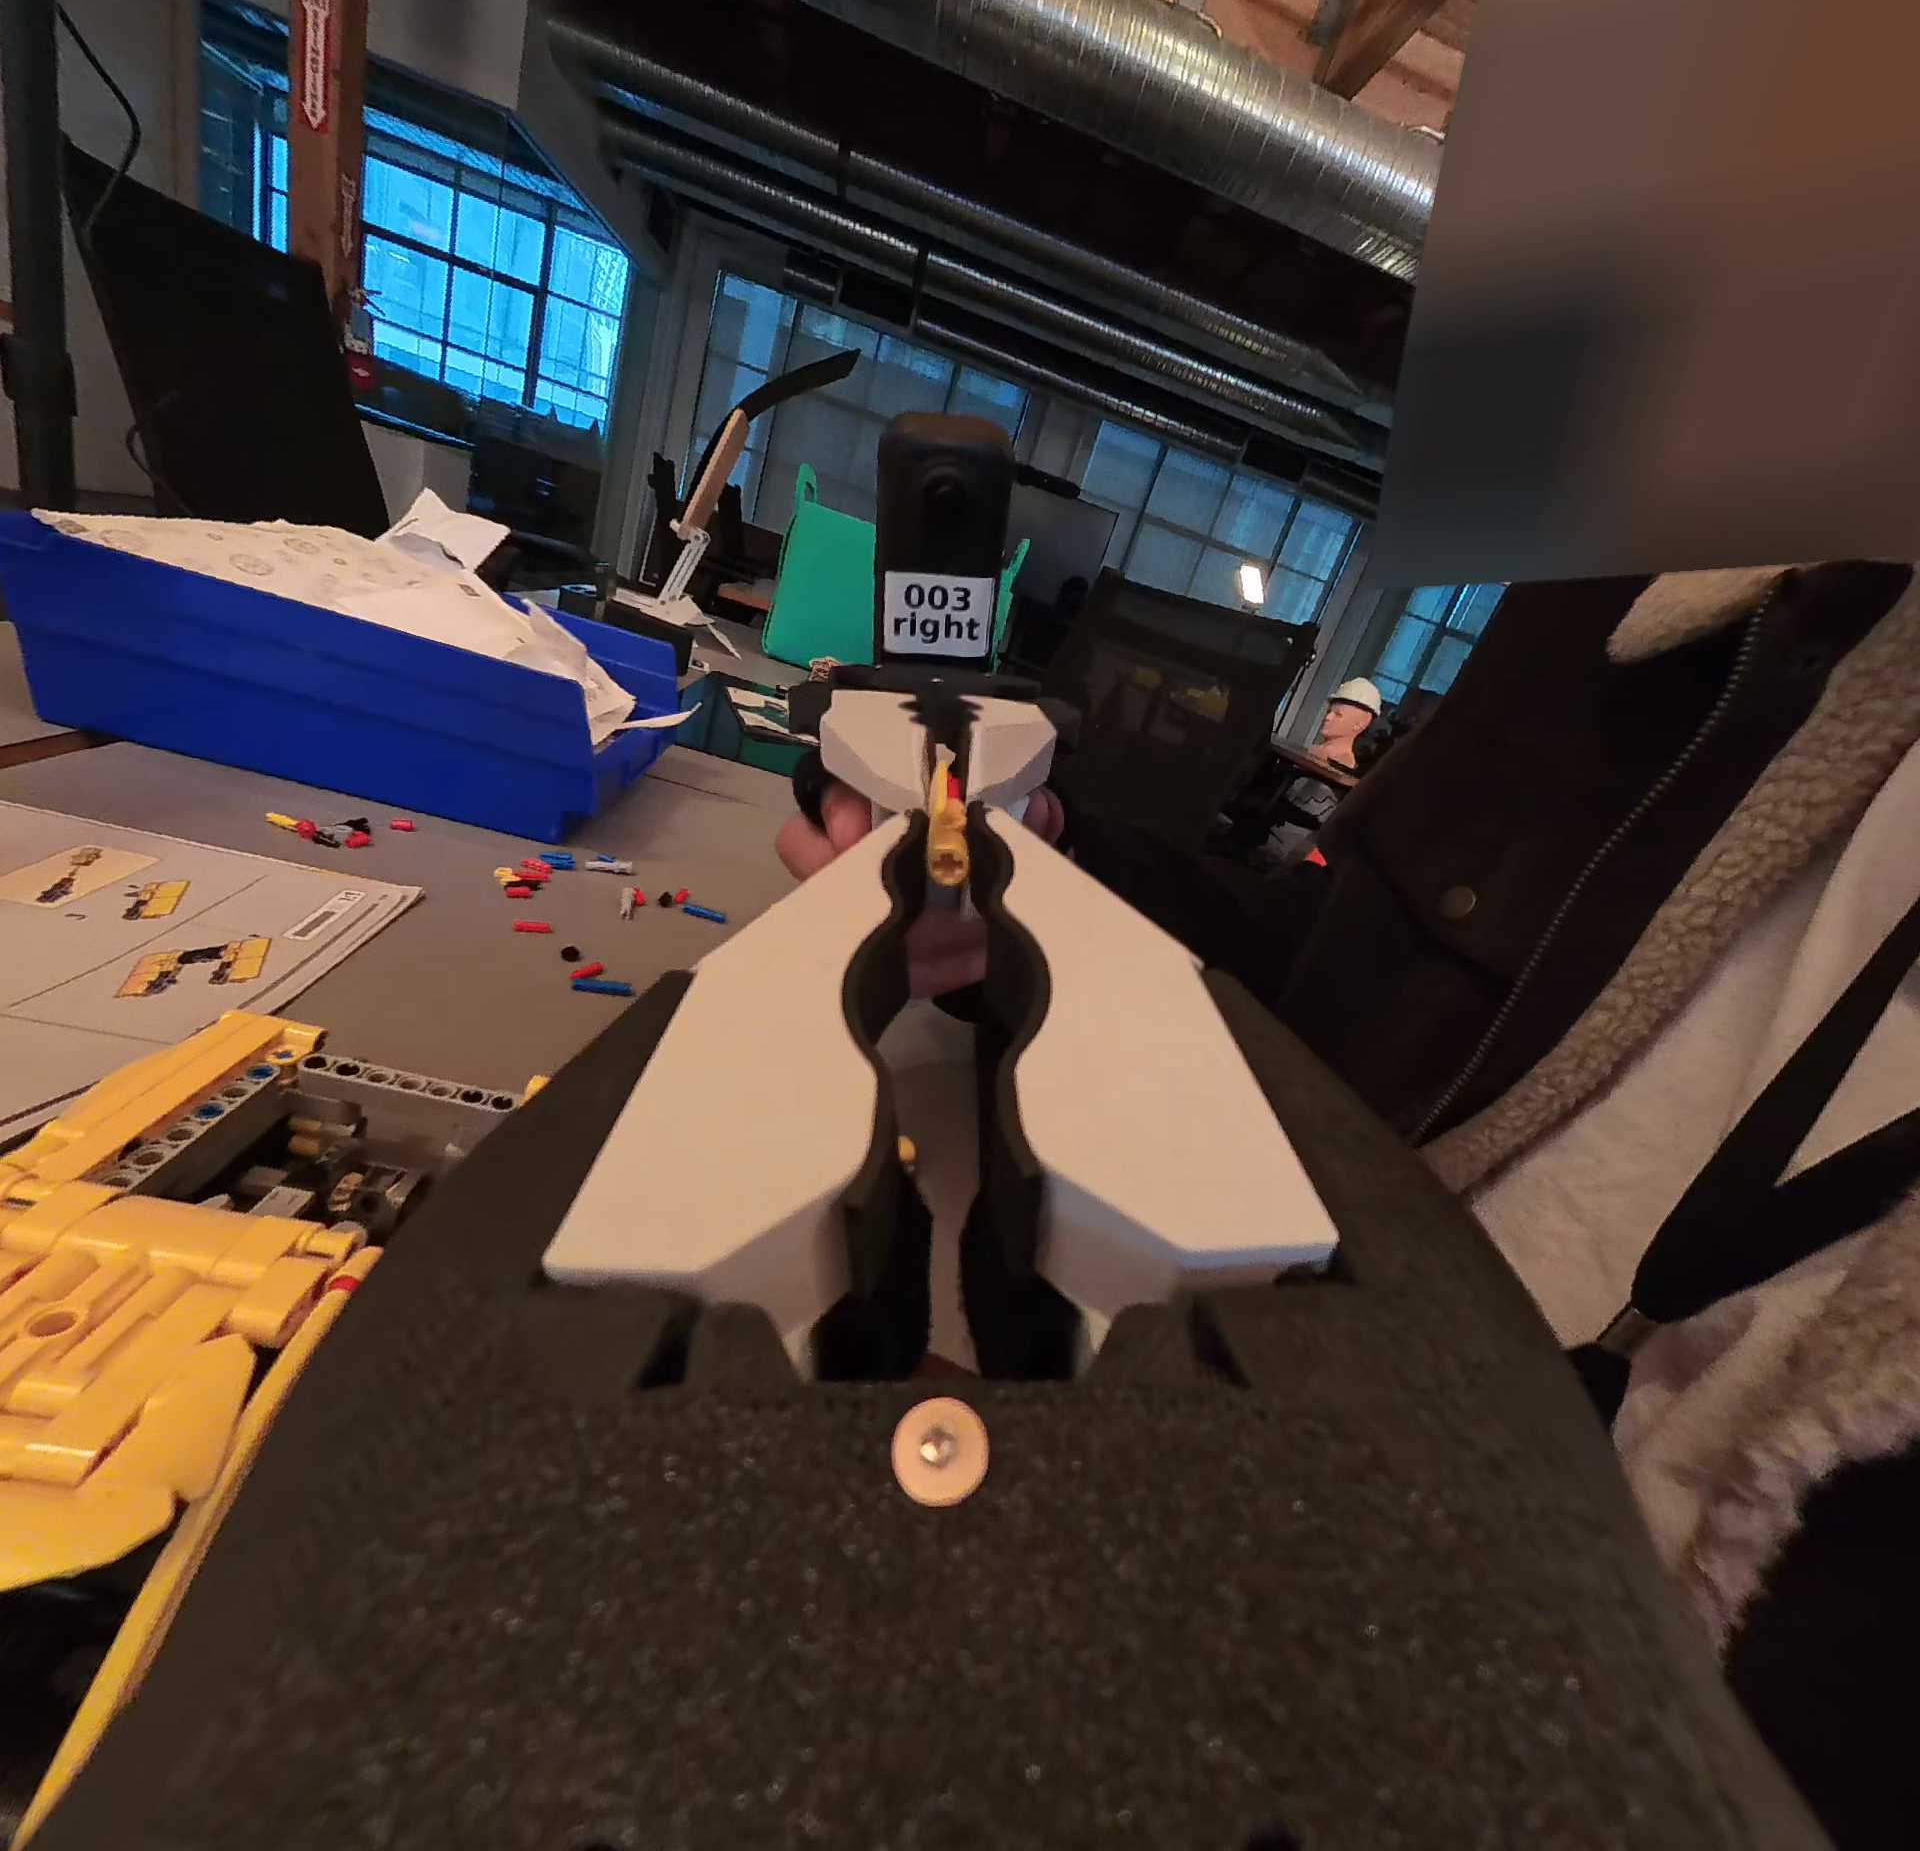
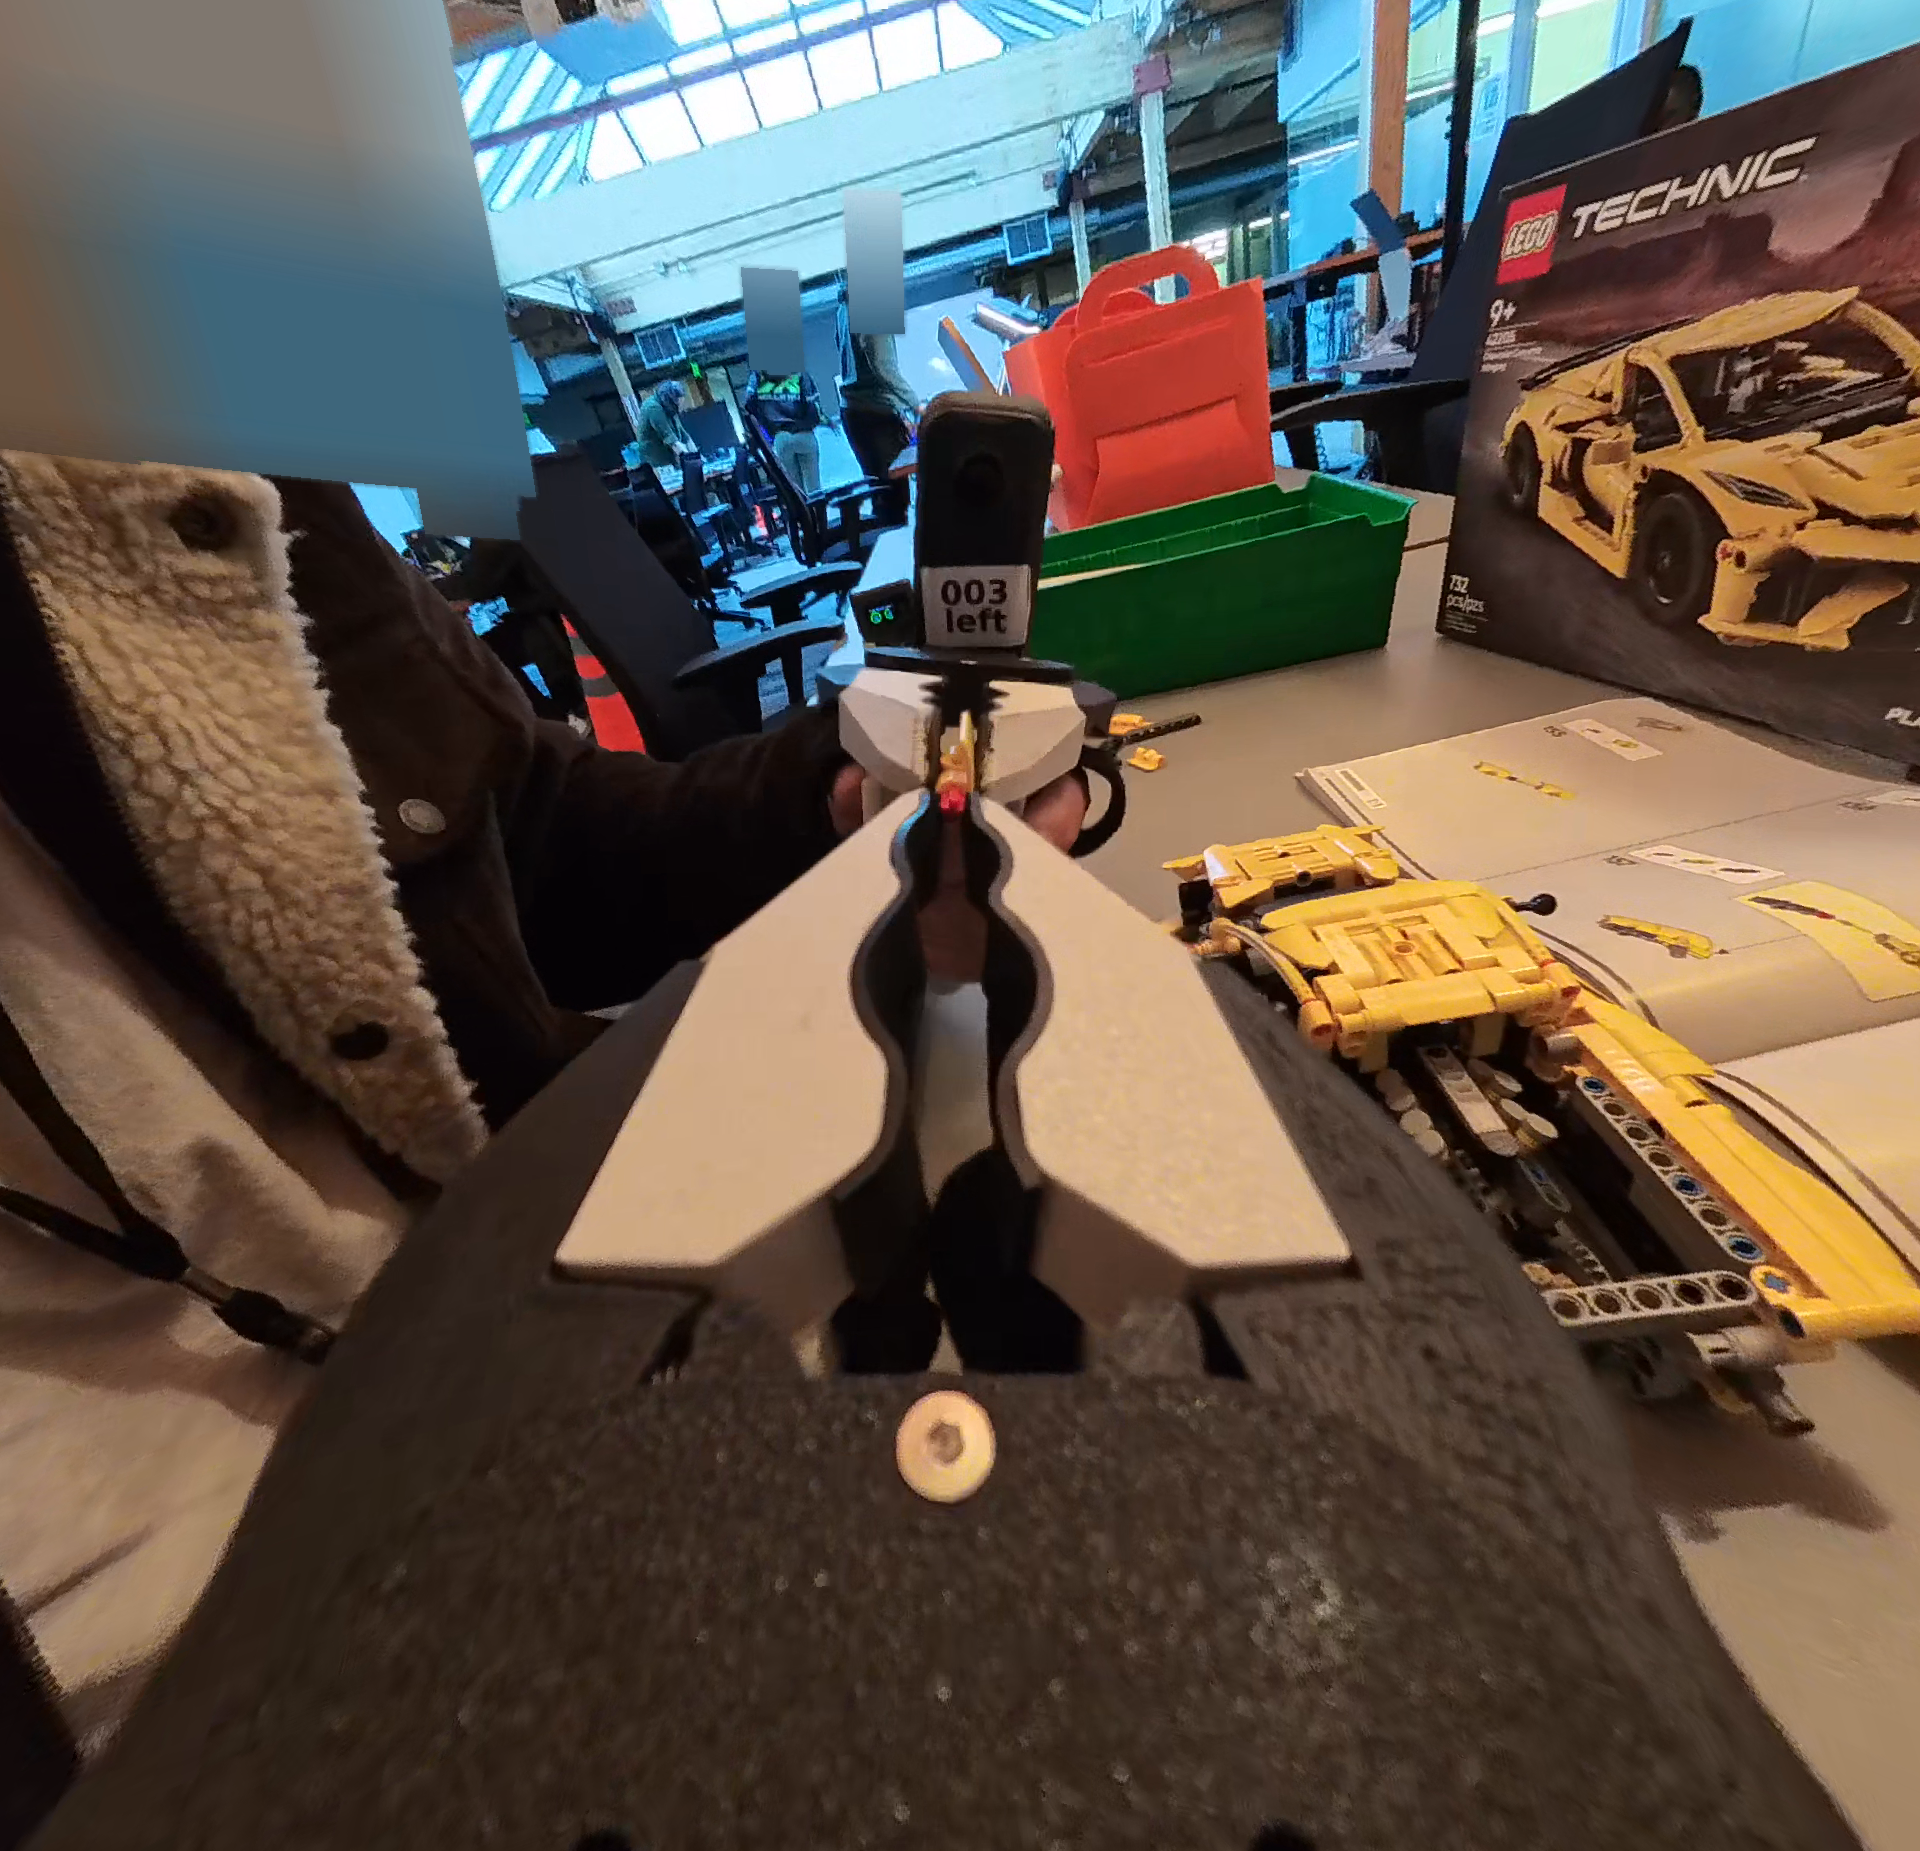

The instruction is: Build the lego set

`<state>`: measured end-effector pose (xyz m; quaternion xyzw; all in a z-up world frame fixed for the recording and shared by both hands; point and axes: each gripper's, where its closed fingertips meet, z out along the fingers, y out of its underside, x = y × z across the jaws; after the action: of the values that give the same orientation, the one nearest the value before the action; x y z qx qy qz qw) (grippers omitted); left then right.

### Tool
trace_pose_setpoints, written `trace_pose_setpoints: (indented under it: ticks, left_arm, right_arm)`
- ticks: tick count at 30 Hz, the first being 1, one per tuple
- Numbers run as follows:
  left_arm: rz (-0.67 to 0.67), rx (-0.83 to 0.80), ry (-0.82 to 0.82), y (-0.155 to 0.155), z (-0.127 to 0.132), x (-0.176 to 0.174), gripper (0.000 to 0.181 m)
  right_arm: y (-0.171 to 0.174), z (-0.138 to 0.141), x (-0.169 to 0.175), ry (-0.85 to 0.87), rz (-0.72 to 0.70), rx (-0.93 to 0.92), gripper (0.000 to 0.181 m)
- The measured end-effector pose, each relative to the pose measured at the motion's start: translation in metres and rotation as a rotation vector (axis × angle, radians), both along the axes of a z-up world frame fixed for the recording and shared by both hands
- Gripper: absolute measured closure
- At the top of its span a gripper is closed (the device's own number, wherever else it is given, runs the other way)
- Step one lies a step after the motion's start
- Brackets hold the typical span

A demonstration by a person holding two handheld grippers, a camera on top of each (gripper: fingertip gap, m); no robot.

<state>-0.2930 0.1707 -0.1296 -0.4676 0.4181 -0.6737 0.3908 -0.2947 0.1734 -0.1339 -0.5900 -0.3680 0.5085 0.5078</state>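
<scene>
Facing each other tip to tip above the table [image 1: 436, 970], the left gripper [image 1: 948, 845] and right gripper [image 2: 951, 799] are both nearly closed, pinching one small yellow piece [image 1: 948, 851] with a red pin [image 2: 950, 802] between them. Below them lies the half-built yellow car [image 2: 1455, 1012] on the open manual [image 2: 1558, 814]. Loose pins [image 1: 582, 897] scatter near a blue bin [image 1: 312, 679]; a green bin [image 2: 1216, 596] and the box [image 2: 1704, 399] stand behind.

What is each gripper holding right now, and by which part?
The left gripper pinches a small yellow piece at its fingertips. The right gripper pinches a small red piece at its tips. The grip points are too small to tell.
</scene>
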Motion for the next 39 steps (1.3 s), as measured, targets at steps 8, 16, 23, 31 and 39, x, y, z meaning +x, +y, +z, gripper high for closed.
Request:
trace_pose_setpoints:
  ticks: [8,16,23,31,39]
  left_arm:
    - [-0.006,-0.067,-0.061,0.001,0.008,0.000,0.175]
    - [0.015,-0.043,-0.025,0.003,0.002,0.001,0.175]
    - [0.143,-0.030,-0.029,0.029,0.008,-0.007,0.175]
    - [0.343,-0.121,0.015,0.075,-0.005,-0.023,0.175]
    - [0.336,-0.037,0.131,0.069,-0.022,-0.011,0.175]
  right_arm:
    - [0.001,0.006,-0.004,0.051,-0.039,0.025,0.178]
    - [0.004,0.000,-0.004,0.021,-0.054,0.016,0.178]
    - [0.040,0.001,0.043,0.031,-0.252,-0.039,0.167]
    - [0.116,-0.071,0.184,-0.220,-1.050,-0.248,0.144]
    - [0.117,-0.077,0.188,-0.276,-1.071,-0.243,0.147]
